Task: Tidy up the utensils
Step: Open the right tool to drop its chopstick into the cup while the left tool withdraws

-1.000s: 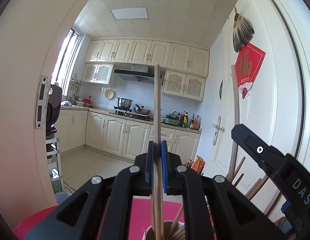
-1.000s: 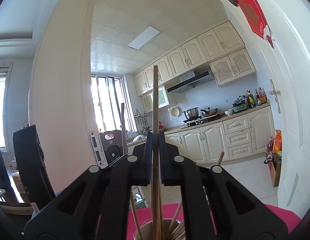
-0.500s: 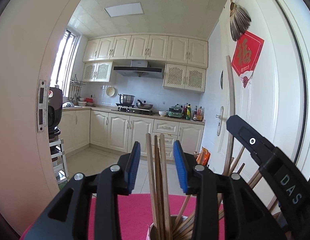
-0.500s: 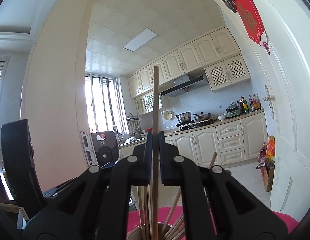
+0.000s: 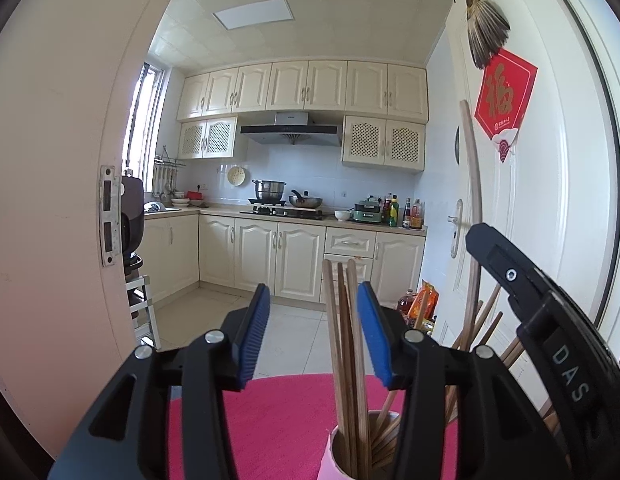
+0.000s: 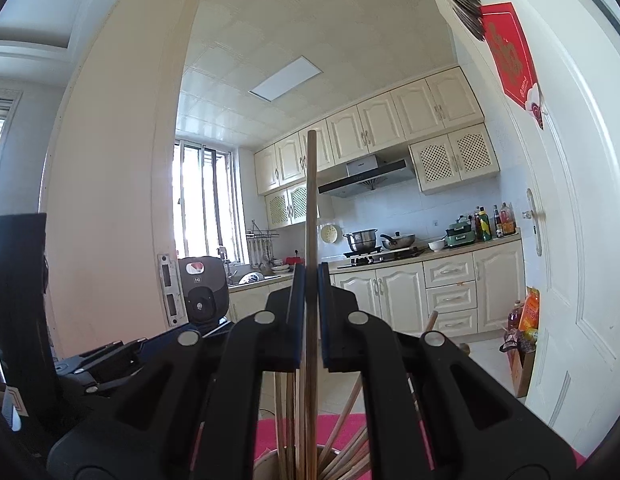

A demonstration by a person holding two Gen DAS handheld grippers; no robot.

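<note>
My left gripper [image 5: 313, 336] has its blue-padded jaws opening. Three wooden chopsticks [image 5: 345, 340] stand loose between them, close to the right pad, and neither pad presses on them. They rest in a pale cup [image 5: 335, 454] with several more chopsticks, on a pink mat [image 5: 278, 420]. My right gripper [image 6: 310, 280] is shut on one long chopstick [image 6: 311, 200], held upright above the same cup [image 6: 266, 460]. In the left wrist view the right gripper [image 5: 549, 340] appears as a black body at the right, with its chopstick [image 5: 471, 184] rising above it.
Beyond the mat lies a kitchen with cream cabinets [image 5: 270, 248] and a tiled floor. A cream door frame [image 5: 70, 200] curves along the left. A white door [image 5: 549, 200] with a red paper decoration [image 5: 503, 96] stands close on the right.
The left gripper, shut on an upright chopstick a second ago, has spread its jaws; that chopstick now stands lower, loose in the cup with two others. The right gripper still holds its chopstick.
</note>
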